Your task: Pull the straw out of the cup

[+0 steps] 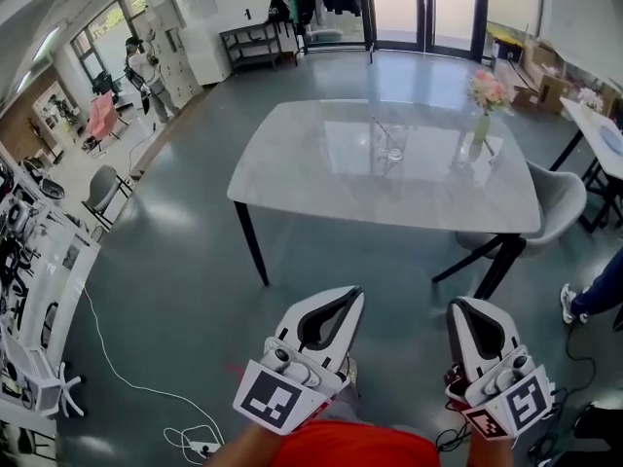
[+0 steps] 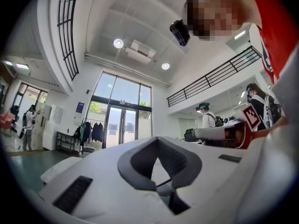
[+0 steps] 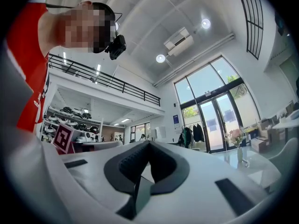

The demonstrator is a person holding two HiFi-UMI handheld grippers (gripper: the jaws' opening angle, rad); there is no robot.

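A clear cup (image 1: 392,151) with a thin straw (image 1: 382,131) leaning out of it stands near the middle of the pale marble table (image 1: 292,178), far ahead of me. Both grippers hover low over the floor, well short of the table. My left gripper (image 1: 352,296) is shut with nothing in it, and its closed white jaws fill the left gripper view (image 2: 157,138). My right gripper (image 1: 458,308) is likewise shut and empty, as the right gripper view (image 3: 148,143) shows. Neither gripper view shows the cup clearly.
A vase of pink flowers (image 1: 484,105) stands on the table's right side. A grey chair (image 1: 567,200) sits at the right corner, with a second table (image 1: 605,136) and a person's shoe (image 1: 570,303) beyond. Cables (image 1: 146,389) trail on the floor at the left.
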